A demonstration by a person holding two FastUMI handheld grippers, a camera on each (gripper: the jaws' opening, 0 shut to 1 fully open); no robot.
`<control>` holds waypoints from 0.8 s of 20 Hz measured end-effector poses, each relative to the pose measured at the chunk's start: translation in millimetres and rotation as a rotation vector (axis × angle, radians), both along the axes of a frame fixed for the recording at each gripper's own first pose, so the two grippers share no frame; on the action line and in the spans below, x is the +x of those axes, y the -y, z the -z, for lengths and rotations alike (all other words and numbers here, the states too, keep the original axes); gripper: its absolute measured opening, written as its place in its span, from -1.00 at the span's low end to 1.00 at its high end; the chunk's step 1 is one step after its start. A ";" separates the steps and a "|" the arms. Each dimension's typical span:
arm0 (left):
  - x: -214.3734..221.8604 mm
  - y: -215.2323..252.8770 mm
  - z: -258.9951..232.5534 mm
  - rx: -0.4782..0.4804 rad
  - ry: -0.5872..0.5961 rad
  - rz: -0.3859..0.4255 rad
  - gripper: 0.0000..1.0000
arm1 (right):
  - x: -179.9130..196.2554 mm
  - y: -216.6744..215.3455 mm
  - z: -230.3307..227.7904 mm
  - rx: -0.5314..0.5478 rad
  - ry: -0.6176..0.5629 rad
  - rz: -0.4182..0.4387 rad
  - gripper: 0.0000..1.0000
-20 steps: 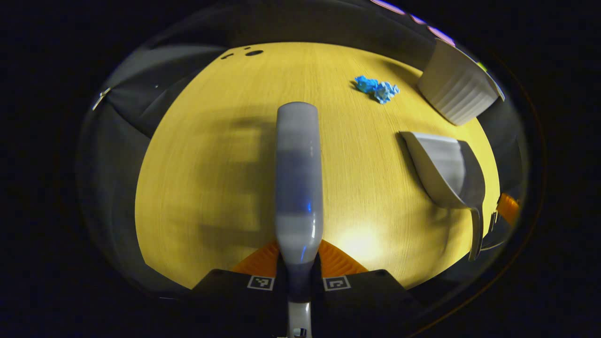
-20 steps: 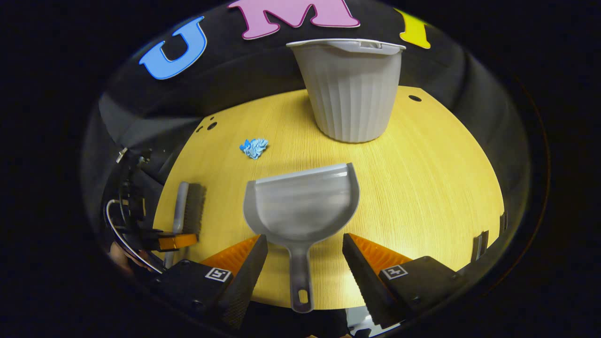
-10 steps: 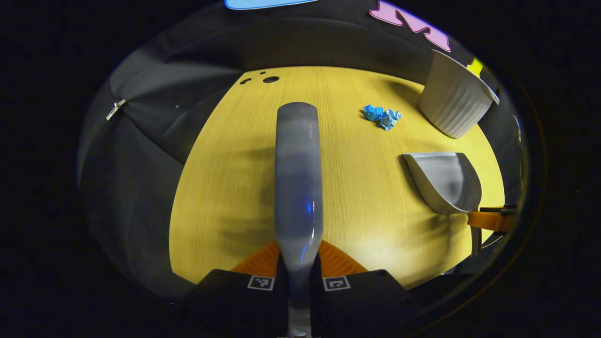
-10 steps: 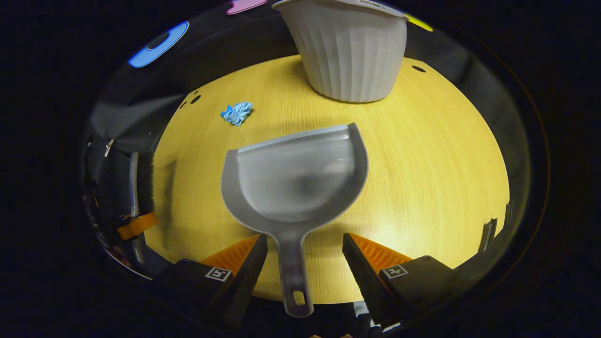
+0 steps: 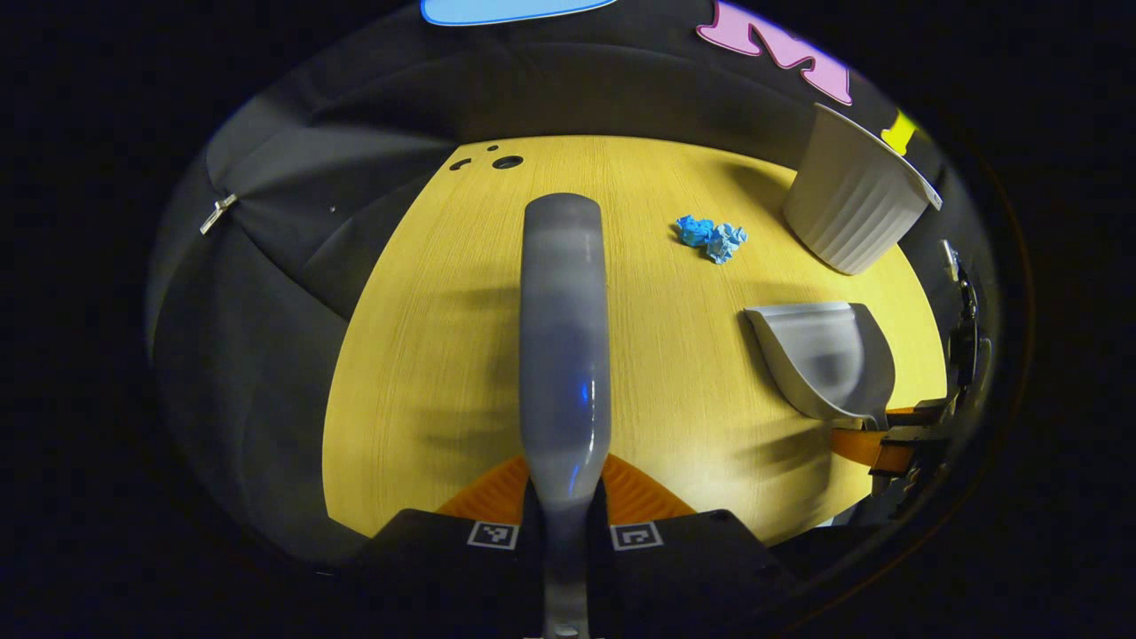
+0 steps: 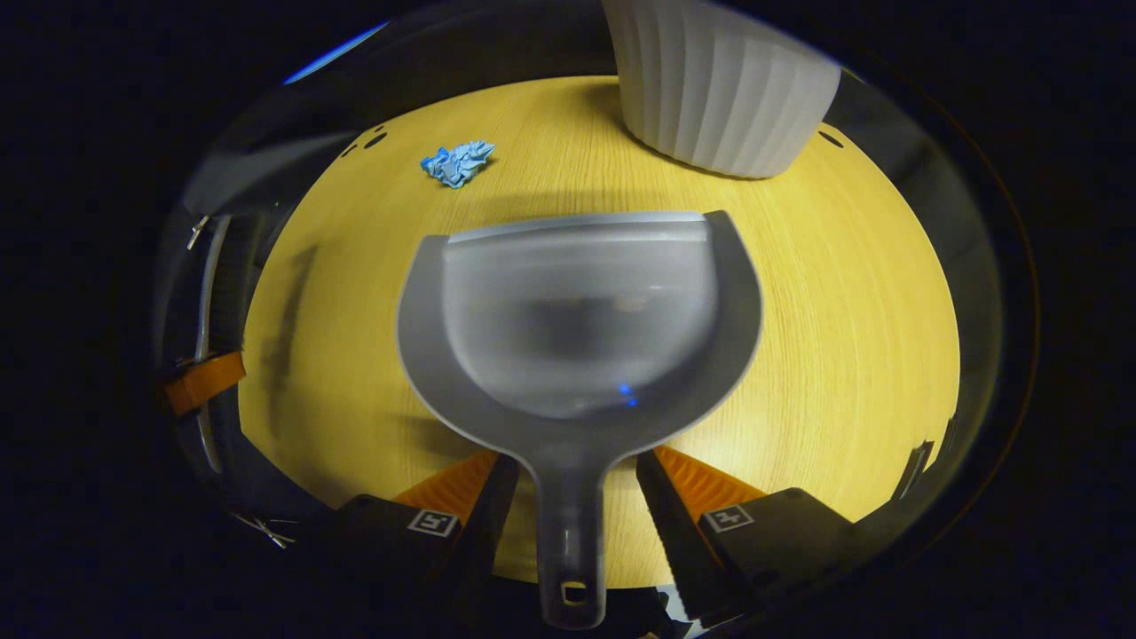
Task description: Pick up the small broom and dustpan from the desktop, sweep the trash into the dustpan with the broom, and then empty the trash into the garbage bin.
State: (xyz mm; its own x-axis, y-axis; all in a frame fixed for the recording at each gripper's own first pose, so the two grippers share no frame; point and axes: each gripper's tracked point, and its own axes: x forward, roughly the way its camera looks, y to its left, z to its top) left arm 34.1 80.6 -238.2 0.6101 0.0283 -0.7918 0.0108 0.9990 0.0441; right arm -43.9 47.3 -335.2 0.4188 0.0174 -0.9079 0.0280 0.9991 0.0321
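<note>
My left gripper (image 5: 565, 470) is shut on the handle of the small grey broom (image 5: 564, 337), which points forward above the yellow desktop (image 5: 426, 311). The crumpled blue trash (image 5: 712, 238) lies ahead to the right, near the ribbed white garbage bin (image 5: 852, 213). The grey dustpan (image 6: 577, 311) lies flat in front of my right gripper (image 6: 577, 457), which is open, its fingers on both sides of the pan's handle (image 6: 570, 532) with narrow gaps. In the right gripper view the trash (image 6: 457, 162) lies far left and the broom (image 6: 222, 293) stands at the left edge.
In the right gripper view the bin (image 6: 723, 98) stands just beyond the dustpan's front lip. Small holes (image 5: 506, 162) mark the desktop's far corner. In the left gripper view the dustpan (image 5: 821, 359) and the right gripper (image 5: 887, 444) sit near the desk's right edge.
The right gripper has moved forward along the dustpan's handle and its fingers have narrowed around it. The left gripper has lifted the broom and steadied, so more wall shows.
</note>
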 end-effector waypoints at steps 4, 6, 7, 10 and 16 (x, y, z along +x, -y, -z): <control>18.6 0.4 -8.9 0.003 0.021 -0.008 -0.53 | 3.6 3.7 3.3 -0.025 -0.010 -0.018 0.16; 28.3 1.0 -10.7 0.015 0.022 -0.004 -0.53 | 7.0 5.1 1.9 -0.018 -0.015 -0.008 -0.01; 34.1 2.8 -10.4 0.017 0.020 0.001 -0.53 | 9.0 4.8 1.5 -0.008 -0.015 -0.016 -0.07; 61.9 9.2 -9.0 0.024 0.029 0.049 -0.53 | 6.7 5.6 1.7 0.026 -0.048 -0.046 -0.27; 137.0 8.3 5.6 0.090 -0.044 0.187 -0.53 | 0.8 32.2 -1.5 0.026 -0.075 -0.185 -0.20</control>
